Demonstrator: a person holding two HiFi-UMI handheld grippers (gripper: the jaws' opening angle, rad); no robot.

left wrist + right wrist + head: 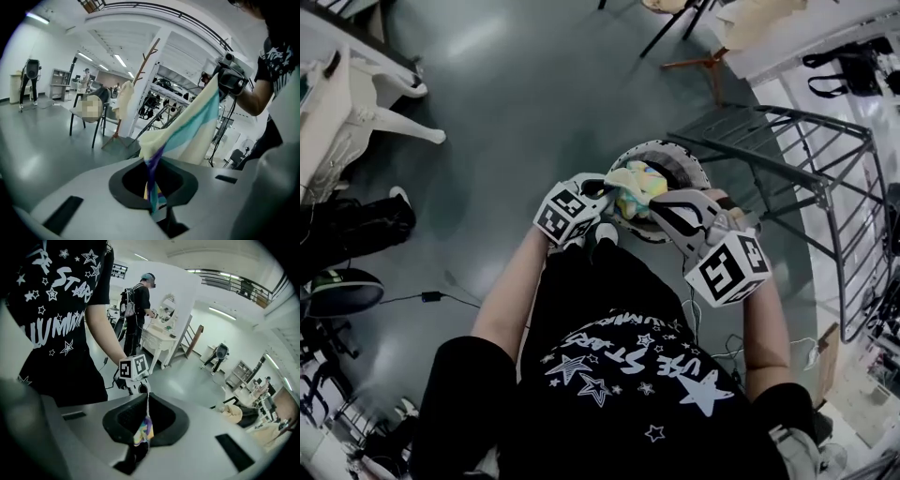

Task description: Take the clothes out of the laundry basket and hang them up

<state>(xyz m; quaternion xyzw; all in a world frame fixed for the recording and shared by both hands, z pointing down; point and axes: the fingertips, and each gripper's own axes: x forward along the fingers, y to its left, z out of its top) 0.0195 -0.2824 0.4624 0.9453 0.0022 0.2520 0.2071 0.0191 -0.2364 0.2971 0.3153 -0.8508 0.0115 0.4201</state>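
Pastel garment (637, 186) tight in jaws of left gripper (606, 195) and right gripper (660, 202)

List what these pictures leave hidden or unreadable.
- Inside of the laundry basket: head view, covered by the garment.
- Kind of garment: bunched in head view, a stretched strip in gripper views.
- Far side of the metal rack: head view, cut by the right edge.

I wear a black short-sleeved T-shirt (614, 380) with white stars and lettering, low in the frame's centre.
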